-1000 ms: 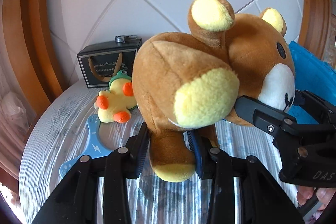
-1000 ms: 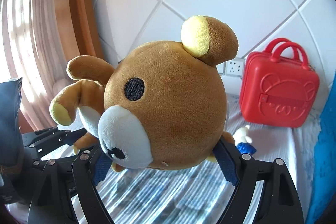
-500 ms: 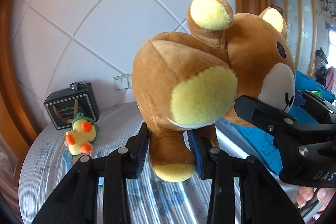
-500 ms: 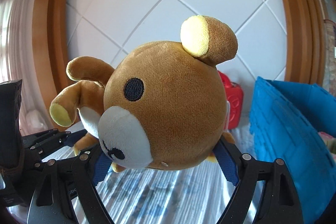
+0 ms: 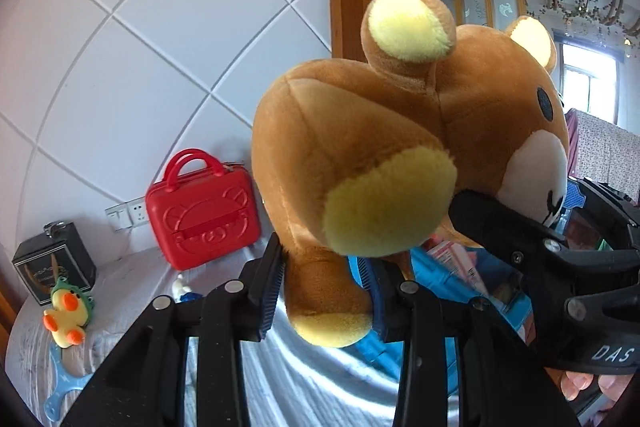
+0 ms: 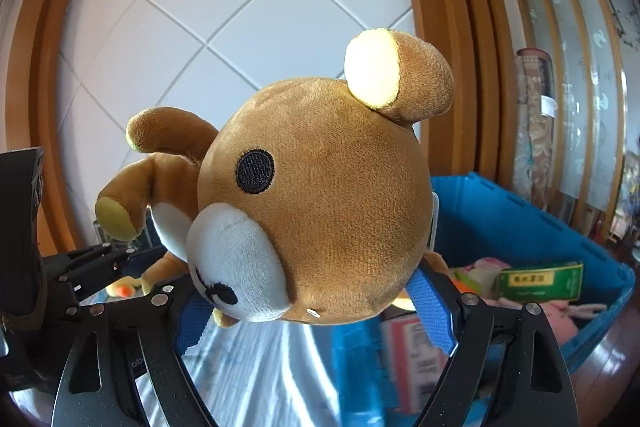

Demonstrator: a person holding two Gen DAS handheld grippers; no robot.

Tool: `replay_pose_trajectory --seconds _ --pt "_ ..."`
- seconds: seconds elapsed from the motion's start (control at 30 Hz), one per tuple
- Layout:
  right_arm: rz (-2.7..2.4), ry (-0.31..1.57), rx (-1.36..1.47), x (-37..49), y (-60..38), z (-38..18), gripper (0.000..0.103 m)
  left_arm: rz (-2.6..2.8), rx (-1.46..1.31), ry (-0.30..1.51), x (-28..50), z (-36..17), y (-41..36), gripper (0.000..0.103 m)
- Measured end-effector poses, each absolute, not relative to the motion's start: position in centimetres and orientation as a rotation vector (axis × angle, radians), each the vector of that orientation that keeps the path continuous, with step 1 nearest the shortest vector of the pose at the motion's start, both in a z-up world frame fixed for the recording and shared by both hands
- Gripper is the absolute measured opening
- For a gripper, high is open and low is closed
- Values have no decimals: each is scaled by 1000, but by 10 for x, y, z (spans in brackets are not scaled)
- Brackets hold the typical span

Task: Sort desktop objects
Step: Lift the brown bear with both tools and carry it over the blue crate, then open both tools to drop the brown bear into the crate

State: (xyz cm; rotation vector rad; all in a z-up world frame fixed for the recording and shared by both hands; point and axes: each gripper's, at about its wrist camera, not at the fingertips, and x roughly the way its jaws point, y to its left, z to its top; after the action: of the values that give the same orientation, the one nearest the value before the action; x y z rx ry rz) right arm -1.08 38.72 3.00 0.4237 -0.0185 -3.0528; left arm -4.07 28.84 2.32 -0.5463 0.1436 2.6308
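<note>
Both grippers have carried the plush bear off the bench towards the blue bin, left gripper clamping a leg, right gripper clamping its head, deposit pending.

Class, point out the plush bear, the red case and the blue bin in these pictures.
plush bear [image 6: 328, 211]: right wrist view, side of its head.
red case [image 5: 202, 213]: left wrist view, embossed front face.
blue bin [image 6: 520, 227]: right wrist view, inner far wall.
</note>
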Motion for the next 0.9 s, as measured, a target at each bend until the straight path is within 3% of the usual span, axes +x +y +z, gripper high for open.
replay_pose_trajectory --seconds 0.27,0.57,0.63,0.7,0.77,0.87,0.9 --pt "-3106 12 467 -12 520 33 87 2597 -642 199 -57 17 422 36" --pt "-3043 -184 525 -33 616 16 89 2605 -710 322 -62 11 488 37" --pt "-3037 -223 533 -33 625 12 91 2606 -732 335 -66 8 494 42" --pt "-3031 -263 540 -37 637 9 94 2618 -777 347 -72 2 500 56" --pt "-3035 -296 524 -38 649 7 100 2632 -794 335 -74 1 500 59" --pt "-3069 -328 497 -40 665 8 103 2660 -776 310 -71 3 497 80" --pt "-3075 -341 491 -41 671 9 103 2671 -765 308 -70 3 496 81"
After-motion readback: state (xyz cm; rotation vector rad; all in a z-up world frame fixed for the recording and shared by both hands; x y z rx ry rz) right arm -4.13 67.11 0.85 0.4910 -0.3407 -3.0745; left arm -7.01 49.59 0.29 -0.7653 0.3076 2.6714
